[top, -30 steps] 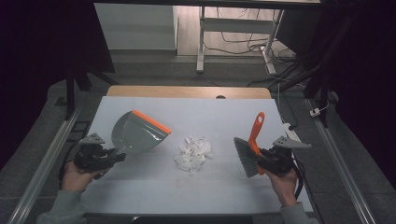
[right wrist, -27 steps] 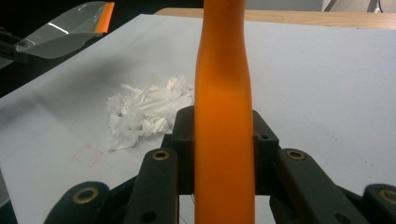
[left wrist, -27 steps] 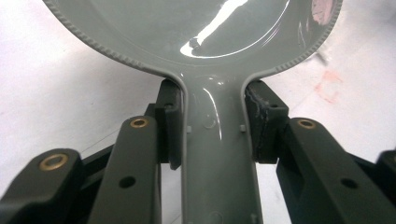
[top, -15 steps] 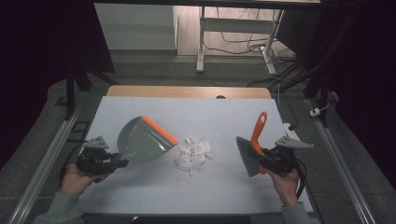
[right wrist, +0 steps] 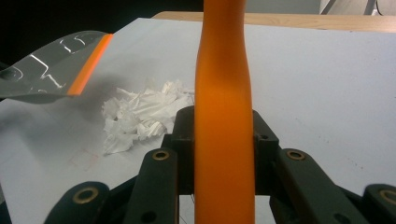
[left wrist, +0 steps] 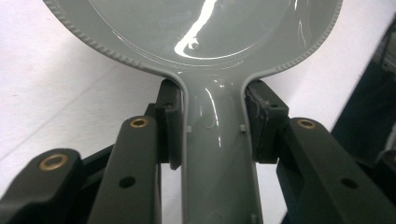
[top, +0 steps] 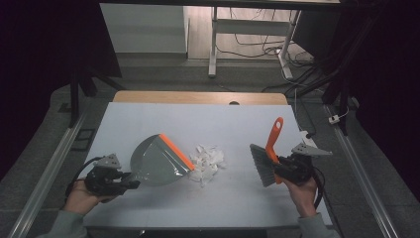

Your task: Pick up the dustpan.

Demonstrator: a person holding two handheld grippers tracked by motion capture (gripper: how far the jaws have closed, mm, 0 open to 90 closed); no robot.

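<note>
Both claws are clamped on tools. Left gripper (top: 130,179) has its jaws pressed tight on either side of the grey handle of the dustpan (top: 157,161); in the left gripper view the black pads (left wrist: 170,123) squeeze the narrow neck just below where the pan (left wrist: 196,32) widens. Right gripper (top: 281,167) pinches the orange handle of the brush (top: 268,157), and in the right gripper view that handle (right wrist: 224,116) rises straight up between its pads.

On the near left of the white table (top: 228,124) the dustpan is tilted, its orange lip facing right and just beside the pile of paper scraps (top: 207,161). That pile is white, crumpled and loose, and lies near the middle of the table, between the two tools. At the right, the brush has its grey bristles turned left toward the scraps, apart from them, and its handle slanting away to the far side.
</note>
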